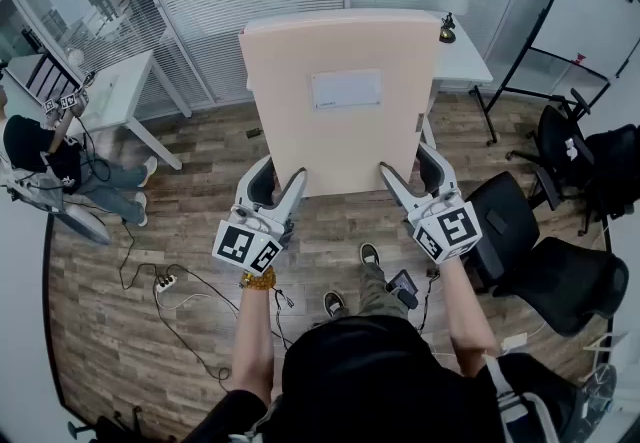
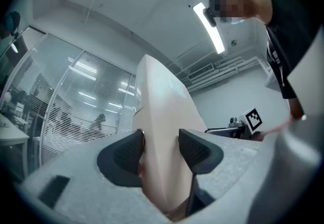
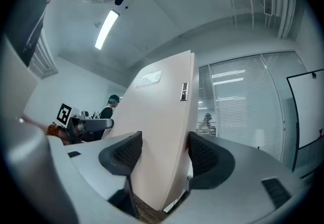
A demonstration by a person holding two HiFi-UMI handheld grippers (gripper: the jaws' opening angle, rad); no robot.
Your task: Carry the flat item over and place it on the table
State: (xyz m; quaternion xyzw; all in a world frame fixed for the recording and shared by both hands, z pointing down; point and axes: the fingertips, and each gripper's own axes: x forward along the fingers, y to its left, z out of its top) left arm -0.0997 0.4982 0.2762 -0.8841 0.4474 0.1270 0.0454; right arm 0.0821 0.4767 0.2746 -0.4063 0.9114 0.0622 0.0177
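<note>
A large flat beige board (image 1: 340,101) with a white label stands upright in the air in front of me, held at its lower edge from both sides. My left gripper (image 1: 282,174) is shut on its lower left corner, and the pads press both faces (image 2: 162,112) in the left gripper view. At the lower right corner my right gripper (image 1: 407,166) is shut on the board (image 3: 157,117) in the same way. Behind the board a white table (image 1: 465,56) shows only at its right end.
A second white table (image 1: 120,81) stands at the left, with a seated person (image 1: 40,156) near it. Black office chairs (image 1: 540,251) crowd the right side, and a whiteboard on a stand (image 1: 590,11) is beyond them. Cables and a power strip (image 1: 165,283) lie on the wooden floor.
</note>
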